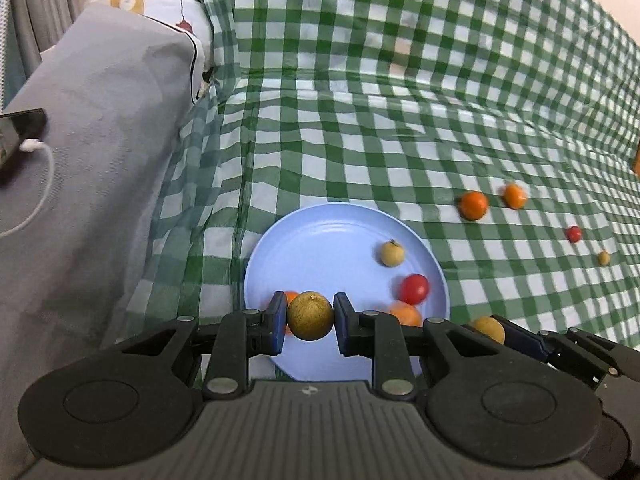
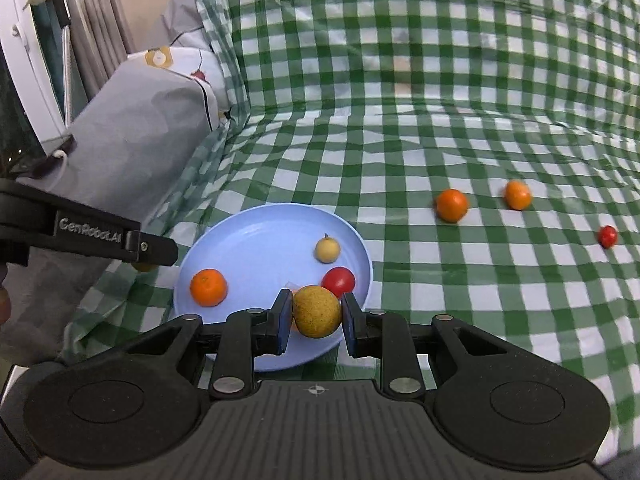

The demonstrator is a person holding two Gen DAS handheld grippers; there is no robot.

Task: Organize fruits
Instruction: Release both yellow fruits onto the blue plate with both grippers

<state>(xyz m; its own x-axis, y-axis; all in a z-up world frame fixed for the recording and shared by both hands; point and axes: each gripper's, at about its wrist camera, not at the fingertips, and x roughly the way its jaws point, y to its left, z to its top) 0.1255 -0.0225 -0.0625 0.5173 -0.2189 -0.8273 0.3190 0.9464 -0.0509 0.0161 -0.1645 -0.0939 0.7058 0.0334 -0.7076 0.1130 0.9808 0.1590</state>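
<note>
- The left gripper is clamping a brown-yellow fruit between its blue pads, low in the middle of the left wrist view, over the near part of the blue plate.
- The right gripper is clamping a yellow fruit in the same way, low in the middle of the right wrist view, over the plate's near right rim.
- In the left view the right gripper is showing at the lower right, with its fruit at the plate's right edge.
- Lying in the plate are a pale fruit, a tomato and an orange; another orange fruit is sitting half hidden behind the held one.
- Lying on the checked cloth, right of the plate, are two oranges and a second tomato, well apart from the plate.
- The left view is also showing a small tan fruit near its right edge.
- A grey cushion is filling the left side, with a phone and white cable on it.
</note>
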